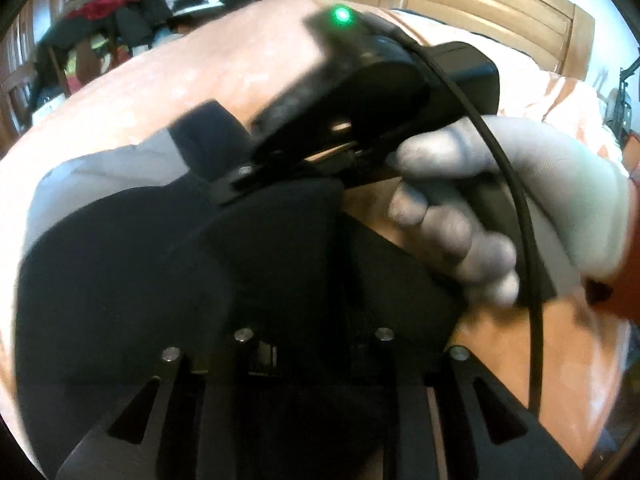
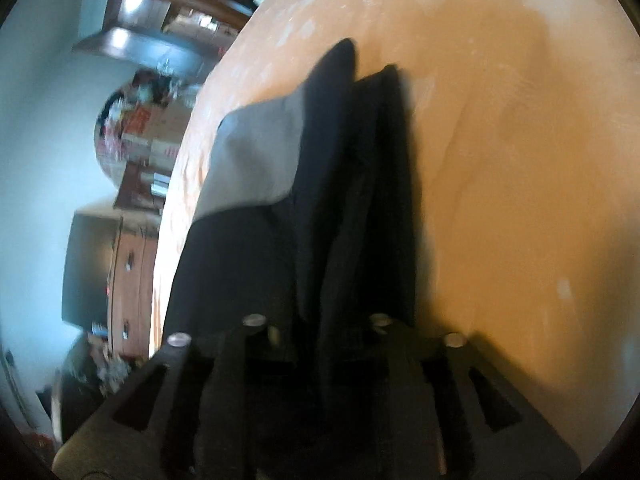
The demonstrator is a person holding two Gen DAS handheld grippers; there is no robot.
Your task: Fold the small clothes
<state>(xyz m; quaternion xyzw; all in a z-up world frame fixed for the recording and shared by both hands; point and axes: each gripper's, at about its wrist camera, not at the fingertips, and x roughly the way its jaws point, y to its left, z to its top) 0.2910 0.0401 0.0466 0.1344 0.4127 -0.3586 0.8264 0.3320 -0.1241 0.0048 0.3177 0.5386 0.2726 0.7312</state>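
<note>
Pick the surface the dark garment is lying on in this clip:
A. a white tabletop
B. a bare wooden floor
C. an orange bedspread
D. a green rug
C: both wrist views show the dark garment spread over an orange bedspread, with the right gripper pinching one edge of it.

Orange bedspread (image 2: 520, 140) covering the bed, dark garment with grey waistband (image 2: 280, 216) lying on it
</note>
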